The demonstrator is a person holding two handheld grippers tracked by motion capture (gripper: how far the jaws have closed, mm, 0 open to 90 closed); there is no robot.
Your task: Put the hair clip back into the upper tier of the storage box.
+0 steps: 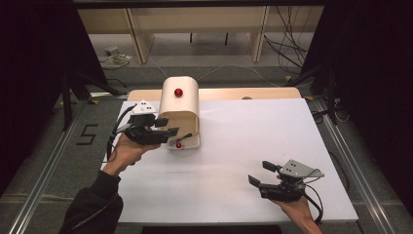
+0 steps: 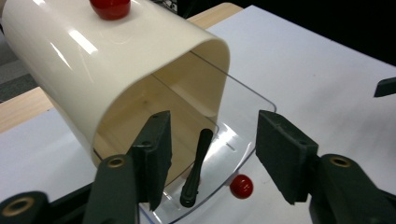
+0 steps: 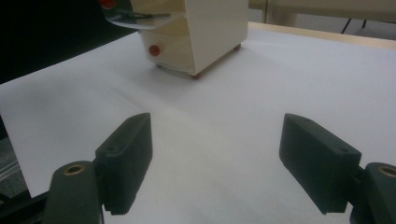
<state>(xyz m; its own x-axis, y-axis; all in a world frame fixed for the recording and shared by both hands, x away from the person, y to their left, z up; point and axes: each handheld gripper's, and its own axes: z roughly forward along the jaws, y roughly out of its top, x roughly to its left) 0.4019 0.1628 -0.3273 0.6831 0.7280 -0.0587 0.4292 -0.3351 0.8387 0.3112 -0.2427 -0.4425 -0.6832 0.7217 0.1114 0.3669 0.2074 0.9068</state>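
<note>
Right gripper (image 1: 267,181) sits nearest the camera, by the near right corner of the white table (image 1: 253,146), jaws wide apart w/ nothing between them, just bare tabletop in the right gripper view. Left gripper (image 1: 168,127) is at the left edge, towards the far side, pointing at the open front of the cream bread box (image 1: 181,109). Its jaws stand about half open and grip nothing; no pad touches anything. Between and just beyond them in the left gripper view lies a black handle (image 2: 196,170) on the clear lid (image 2: 233,140), which is swung down in front of the box. Small red knob (image 2: 241,185) sits on that lid's front rim, close to the right jaw but apart from it. Second red knob (image 1: 178,92) on the box's curved top. Box stands near the far left corner.
</note>
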